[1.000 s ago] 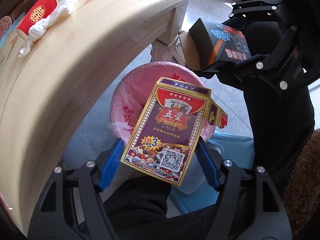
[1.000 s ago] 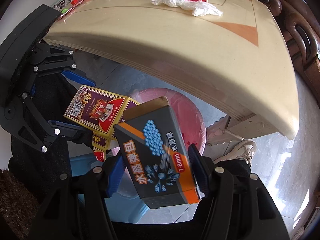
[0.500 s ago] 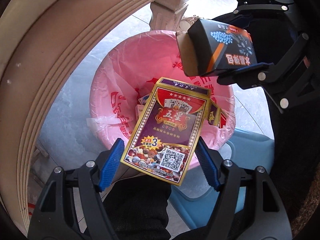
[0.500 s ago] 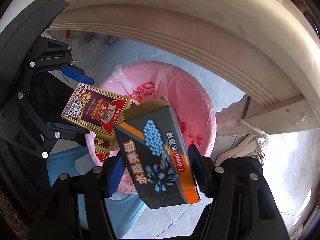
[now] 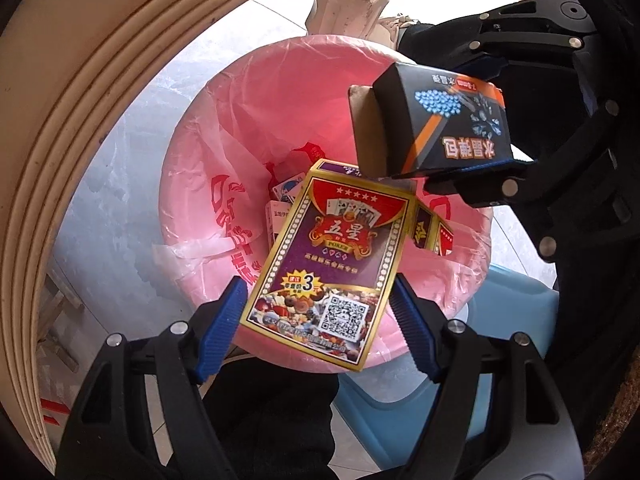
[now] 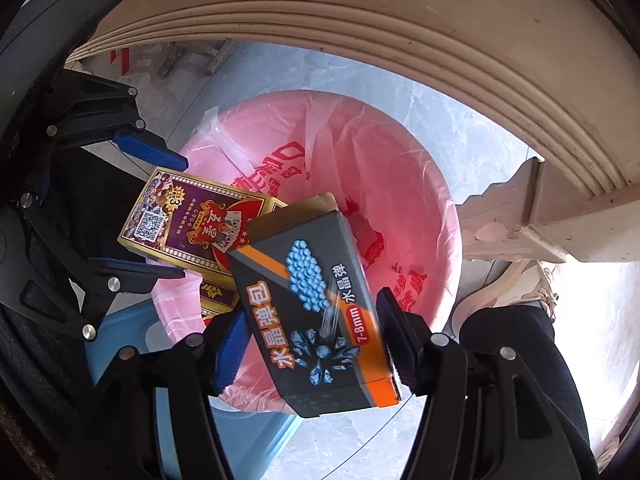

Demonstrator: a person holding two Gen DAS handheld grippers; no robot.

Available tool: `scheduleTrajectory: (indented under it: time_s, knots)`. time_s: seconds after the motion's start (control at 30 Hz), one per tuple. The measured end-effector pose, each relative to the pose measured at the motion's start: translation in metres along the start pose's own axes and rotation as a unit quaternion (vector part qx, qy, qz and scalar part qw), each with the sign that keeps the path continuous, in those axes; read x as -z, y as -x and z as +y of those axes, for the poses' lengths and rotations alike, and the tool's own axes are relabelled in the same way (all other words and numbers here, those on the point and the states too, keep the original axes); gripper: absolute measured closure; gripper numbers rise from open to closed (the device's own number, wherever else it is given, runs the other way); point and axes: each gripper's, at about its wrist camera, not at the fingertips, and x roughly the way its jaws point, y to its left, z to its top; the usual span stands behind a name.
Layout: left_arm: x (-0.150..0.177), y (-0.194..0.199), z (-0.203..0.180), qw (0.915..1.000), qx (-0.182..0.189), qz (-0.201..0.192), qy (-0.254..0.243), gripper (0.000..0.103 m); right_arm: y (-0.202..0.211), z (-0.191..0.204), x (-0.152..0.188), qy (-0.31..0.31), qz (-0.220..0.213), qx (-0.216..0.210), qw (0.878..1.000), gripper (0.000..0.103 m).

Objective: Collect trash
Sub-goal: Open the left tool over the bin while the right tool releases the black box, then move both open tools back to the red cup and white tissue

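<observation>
- Both boxes sit above the bin, not yet dropped — release looks like the step left.
- The left tool grips the purple card box by its side edges, over the pink-lined trash bin.
- The right tool clamps the black pellet box, tilted over the same bin.
- Inside the bin — a few small boxes, partly hidden.
- The tabletop arches overhead.

You have a purple-and-gold poker card box tilted above the pink-lined trash bin, its flap open. You also have a black-and-orange gel-ball box above the same bin, open end forward. Small cartons lie inside the liner.
</observation>
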Motion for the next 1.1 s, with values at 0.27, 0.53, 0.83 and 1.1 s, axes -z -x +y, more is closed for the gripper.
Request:
scheduleTrajectory:
  time_s: [0.27, 0.53, 0.83, 1.1]
  knots:
    - [0.001, -0.005, -0.002, 0.9997, -0.002, 0.023, -0.003, 0.025, 0.003, 0.004, 0.0, 0.004, -0.008, 0.008, 1.0, 0.028]
    - [0.004, -0.004, -0.001, 0.9995, -0.013, 0.028, 0.002, 0.024, 0.003, 0.004, 0.001, 0.0, -0.008, 0.008, 1.0, 0.028]
    - [0.015, 0.017, -0.01, 0.9986, -0.047, 0.025, -0.002, 0.023, 0.017, 0.017, 0.003, 0.018, -0.016, -0.024, 0.999, 0.028]
    - [0.037, 0.097, -0.024, 0.9922, -0.122, 0.004, -0.027, 0.023, 0.1, 0.049, 0.018, 0.061, -0.074, -0.043, 0.994, 0.028]
